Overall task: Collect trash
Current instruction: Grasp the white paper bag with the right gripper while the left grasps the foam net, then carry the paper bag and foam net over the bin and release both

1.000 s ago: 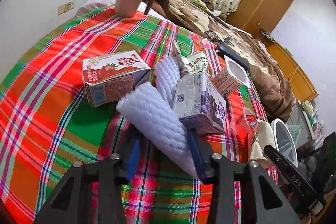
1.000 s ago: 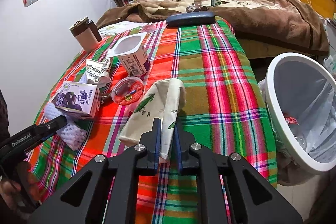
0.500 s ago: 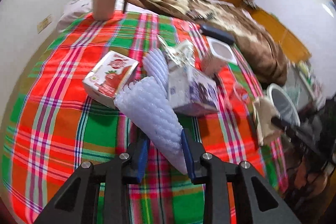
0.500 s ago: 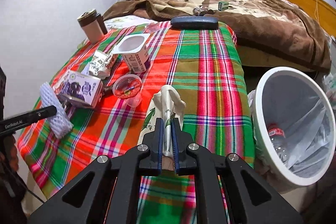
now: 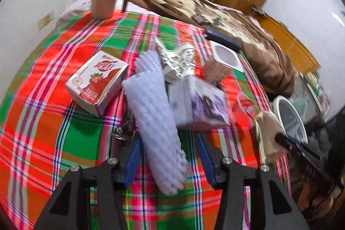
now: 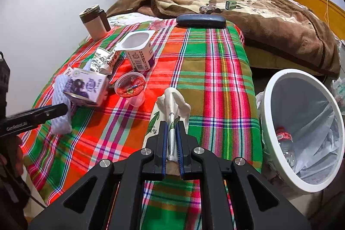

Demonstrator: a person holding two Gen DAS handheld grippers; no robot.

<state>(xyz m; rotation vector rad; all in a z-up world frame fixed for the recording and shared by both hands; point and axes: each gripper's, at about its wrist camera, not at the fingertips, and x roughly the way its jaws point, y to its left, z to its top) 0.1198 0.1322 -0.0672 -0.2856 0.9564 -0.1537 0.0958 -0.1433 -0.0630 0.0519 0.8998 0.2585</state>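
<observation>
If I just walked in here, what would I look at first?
Probably the bright plaid cloth, red and green, with trash piled at its left side: milk cartons, a yogurt cup and a white foam net. The net lies between the left gripper's jaws, which have just been opening. The right gripper pinches a paper bag near the cloth's front edge, and a white bin waits beside it on the right.

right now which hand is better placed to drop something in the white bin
Right: the right gripper is shut on the crumpled white paper bag beside the round white bin; the left gripper stands open around white foam netting.
</observation>
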